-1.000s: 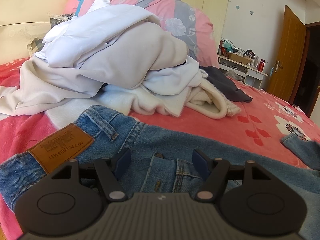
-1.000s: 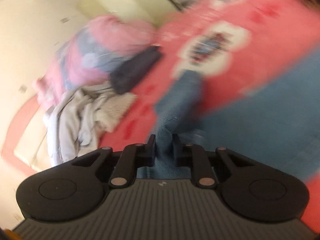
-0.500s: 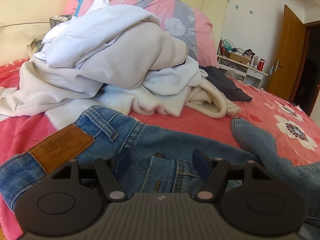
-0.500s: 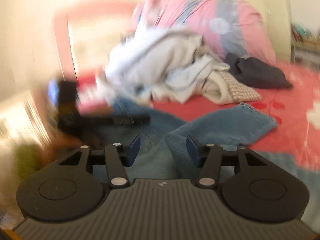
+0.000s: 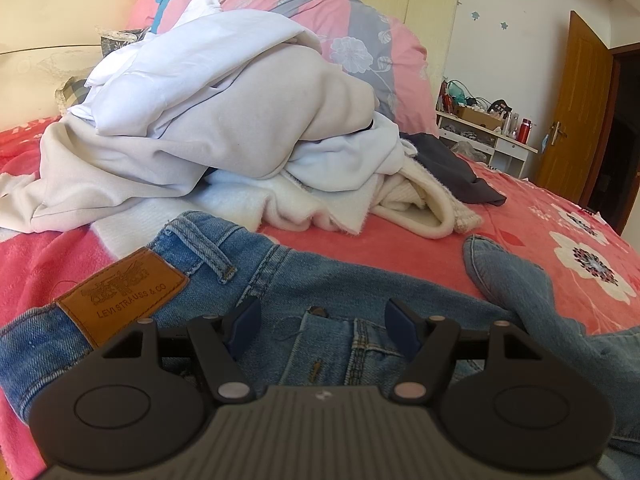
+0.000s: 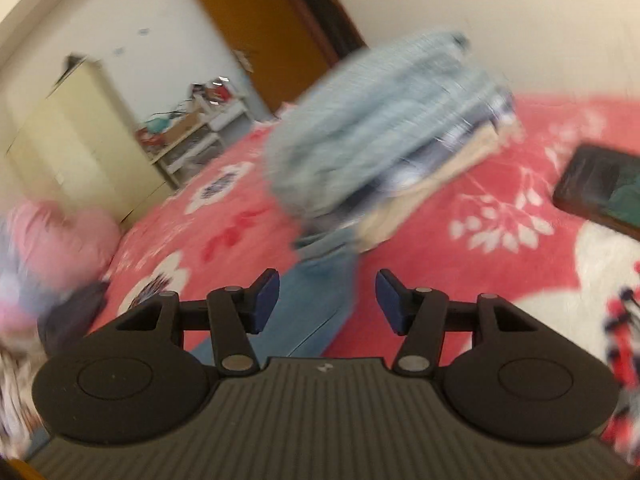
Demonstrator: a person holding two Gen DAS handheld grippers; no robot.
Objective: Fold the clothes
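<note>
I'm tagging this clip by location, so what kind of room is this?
Most likely a bedroom in a home. Clothes lie on a bed with a red floral blanket, a pink and grey quilt is bundled near the headboard, and a cream wardrobe stands against the wall.

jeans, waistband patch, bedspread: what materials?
Jeans: blue denim, going by the twill weave and tan topstitching. Patch: looks like tan leather or imitation, matte, embossed lettering; can't tell which. Bedspread: probably plush fleece, fuzzy pile, red with printed flowers.
</note>
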